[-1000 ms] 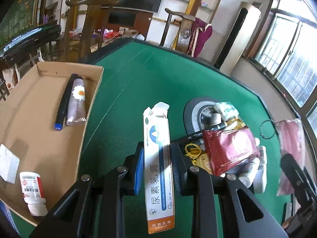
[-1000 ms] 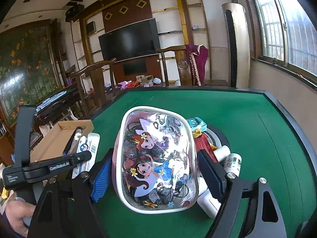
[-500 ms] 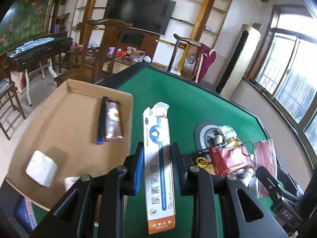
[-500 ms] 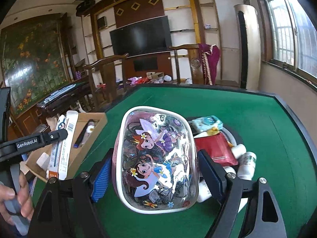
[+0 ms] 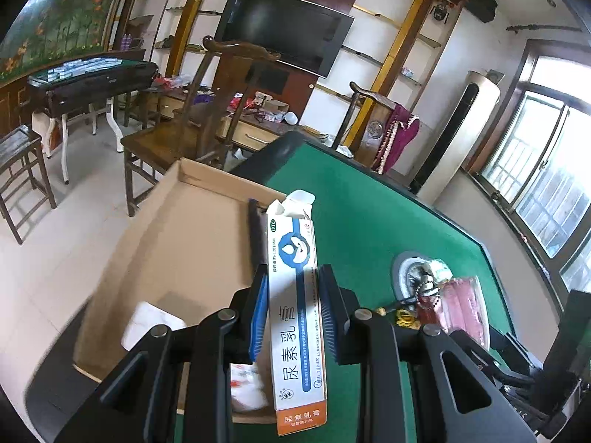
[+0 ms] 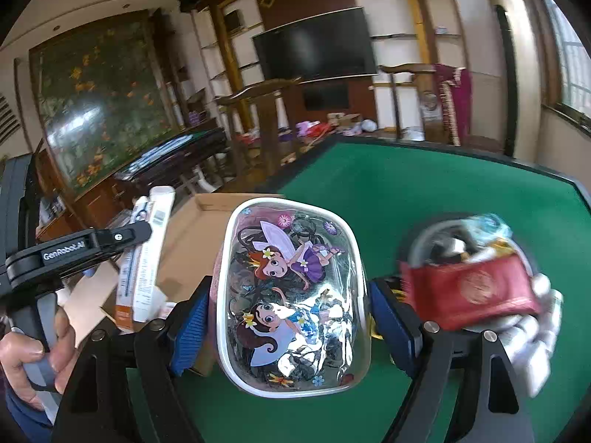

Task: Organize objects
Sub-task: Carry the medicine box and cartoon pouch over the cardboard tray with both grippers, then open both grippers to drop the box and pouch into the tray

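Left gripper: the left gripper [image 5: 291,317] stays clamped on the ointment carton [image 5: 295,302], blue pads pressed to both long sides, the carton's torn flap end pointing away from the hand.
Left gripper, shift: over the last second it has swung from above the green tabletop [image 5: 369,214] to above the cardboard tray [image 5: 192,236]; the carton's far end now hangs over the tray's table-side wall.
Right gripper: the right gripper [image 6: 288,313] holds the cartoon fairy pouch [image 6: 291,295] with its jaws spread wide, one pad on each side of the pouch; that hold is unchanged.
Right gripper, shift: it too has turned toward the tray, so the tray's far corner now shows just behind the pouch.
Tray contents: a white flat packet [image 5: 151,326] lies near the tray's near edge; a dark stick [image 5: 255,232] lies along the table-side wall, partly hidden by the carton.
Remaining pile: the red pouch [image 6: 469,291], small white bottles [image 6: 539,332] and other bits sit heaped on a round dish [image 5: 402,269] toward the tabletop's window side, blurred in the right wrist view.
Person: a hand [image 6: 29,354] grips the left gripper's handle.
Task meaning: both items look about to go into the tray; the carton is nearer to release, and lowering it before the jaws part would keep it from tumbling.
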The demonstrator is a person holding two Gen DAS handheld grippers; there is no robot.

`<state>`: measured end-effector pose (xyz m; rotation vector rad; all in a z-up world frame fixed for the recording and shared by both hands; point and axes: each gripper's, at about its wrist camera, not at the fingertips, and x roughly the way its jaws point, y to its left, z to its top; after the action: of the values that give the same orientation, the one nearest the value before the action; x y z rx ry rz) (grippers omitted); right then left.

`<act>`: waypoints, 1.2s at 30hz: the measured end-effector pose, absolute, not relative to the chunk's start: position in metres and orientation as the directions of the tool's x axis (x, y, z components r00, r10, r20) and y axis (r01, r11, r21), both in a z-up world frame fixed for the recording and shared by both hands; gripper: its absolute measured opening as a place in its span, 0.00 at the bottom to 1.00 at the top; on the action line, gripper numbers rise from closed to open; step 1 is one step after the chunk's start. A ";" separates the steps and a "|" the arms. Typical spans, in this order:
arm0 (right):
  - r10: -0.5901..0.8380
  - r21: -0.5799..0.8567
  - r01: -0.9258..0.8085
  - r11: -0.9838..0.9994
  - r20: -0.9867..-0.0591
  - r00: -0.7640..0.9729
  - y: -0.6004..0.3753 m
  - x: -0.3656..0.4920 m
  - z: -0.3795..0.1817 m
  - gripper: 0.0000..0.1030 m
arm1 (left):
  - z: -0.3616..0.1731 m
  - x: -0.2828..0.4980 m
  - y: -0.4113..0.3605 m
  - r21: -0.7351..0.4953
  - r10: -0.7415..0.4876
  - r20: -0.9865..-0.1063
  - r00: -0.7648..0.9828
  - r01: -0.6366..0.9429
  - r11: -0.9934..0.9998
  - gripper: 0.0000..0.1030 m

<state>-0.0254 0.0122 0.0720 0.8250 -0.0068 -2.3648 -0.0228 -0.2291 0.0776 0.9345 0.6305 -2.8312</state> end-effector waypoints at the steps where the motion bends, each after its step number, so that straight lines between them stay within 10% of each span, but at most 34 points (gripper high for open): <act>1: -0.572 0.199 0.574 -0.794 -0.564 -0.595 -0.003 -0.027 0.073 0.84 | 0.078 -0.025 -0.236 -0.353 0.034 -0.593 -0.805 0.222 -0.909 0.25; 36: -0.476 0.191 0.605 -0.773 -0.806 -0.352 -0.193 -0.132 -0.005 0.85 | 0.007 -0.145 -0.341 -0.286 0.051 -0.826 -0.561 0.340 -0.896 0.27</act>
<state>-0.1316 -0.1932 -0.0046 1.2129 0.1828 -2.1431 -0.1449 -0.3411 0.0069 1.3756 0.6320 -2.5588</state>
